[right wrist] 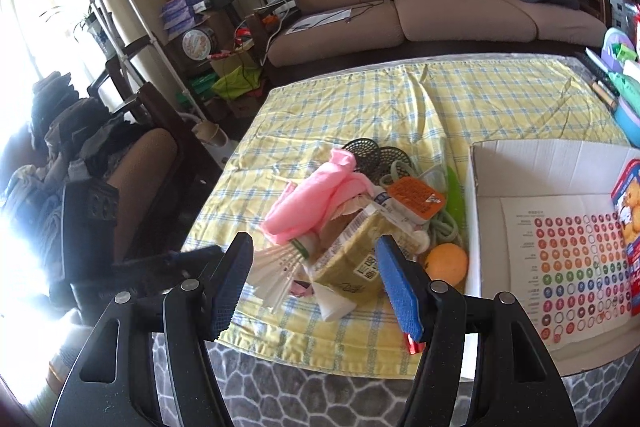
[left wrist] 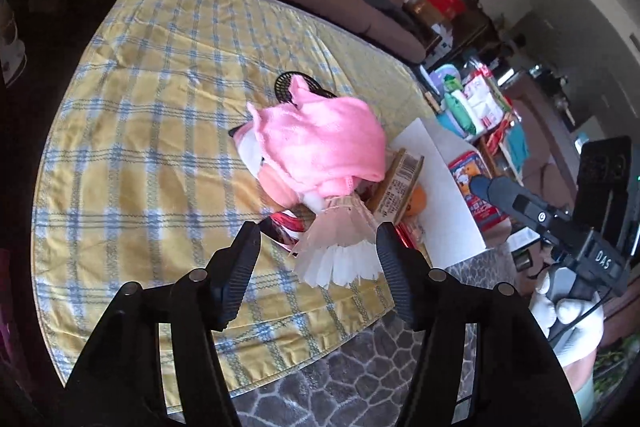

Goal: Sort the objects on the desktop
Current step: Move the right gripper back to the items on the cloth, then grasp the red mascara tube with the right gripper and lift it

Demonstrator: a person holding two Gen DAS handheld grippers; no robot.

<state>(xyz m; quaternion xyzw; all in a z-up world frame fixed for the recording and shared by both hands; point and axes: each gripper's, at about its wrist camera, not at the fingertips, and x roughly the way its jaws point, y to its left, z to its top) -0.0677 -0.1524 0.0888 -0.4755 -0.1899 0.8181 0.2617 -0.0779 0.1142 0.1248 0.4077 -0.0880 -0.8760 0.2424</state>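
Left claw (left wrist: 316, 247) spread wide, empty, fingers flanking the shuttlecock (left wrist: 340, 251) at the near edge of the pile. Right claw (right wrist: 314, 263) also spread, holding nothing. Risk: closing here crushes feathers, or drags the pink cloth (left wrist: 320, 143) draped above.

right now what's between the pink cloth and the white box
In the right wrist view, a tan carton, an orange-lidded cup, an orange ball and a green cord lie between the pink cloth and the white box.
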